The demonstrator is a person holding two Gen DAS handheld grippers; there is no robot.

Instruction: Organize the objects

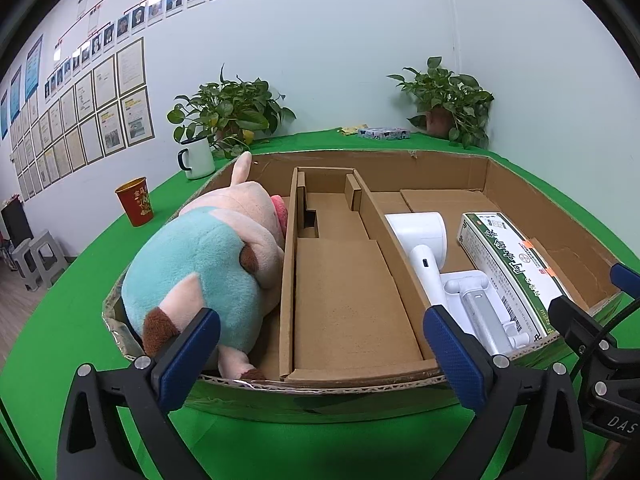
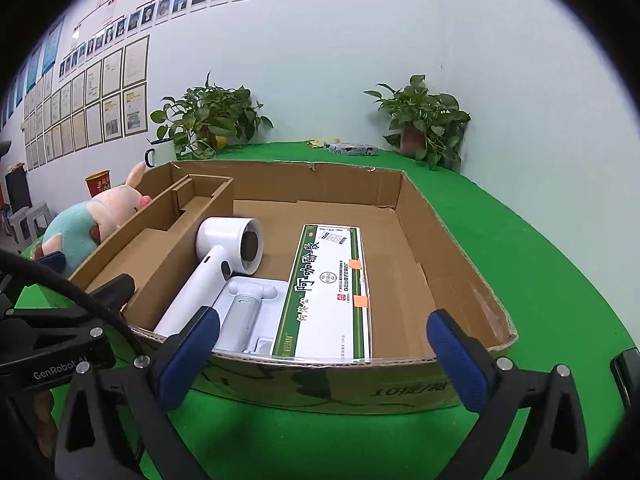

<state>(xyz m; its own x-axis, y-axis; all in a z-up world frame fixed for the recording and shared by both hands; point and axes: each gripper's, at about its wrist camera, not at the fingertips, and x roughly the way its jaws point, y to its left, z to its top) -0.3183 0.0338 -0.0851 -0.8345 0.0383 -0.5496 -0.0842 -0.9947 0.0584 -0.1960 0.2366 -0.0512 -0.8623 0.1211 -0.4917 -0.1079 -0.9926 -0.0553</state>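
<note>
A shallow cardboard box [image 1: 320, 386] lies on the green table, split by a cardboard insert [image 1: 344, 280]. A pink and teal plush pig [image 1: 208, 264] fills its left compartment. The right compartment holds a white hair dryer [image 1: 420, 236], a white handheld fan [image 1: 476, 300] in a tray, and a green-and-white carton [image 1: 508, 272]. My left gripper [image 1: 320, 320] stands open at the box's near rim, with nothing between its fingers. My right gripper [image 2: 324, 318] is open too, in front of the carton [image 2: 332, 292], the dryer [image 2: 224, 248] and the near box wall [image 2: 360, 388].
Behind the box stand a white mug [image 1: 196, 158], a red paper cup [image 1: 136, 202], two potted plants [image 1: 232, 112] [image 1: 444, 100] and a small packet [image 1: 384, 133]. Grey stools [image 1: 36, 256] stand on the floor at the left. Walls close off the back and right.
</note>
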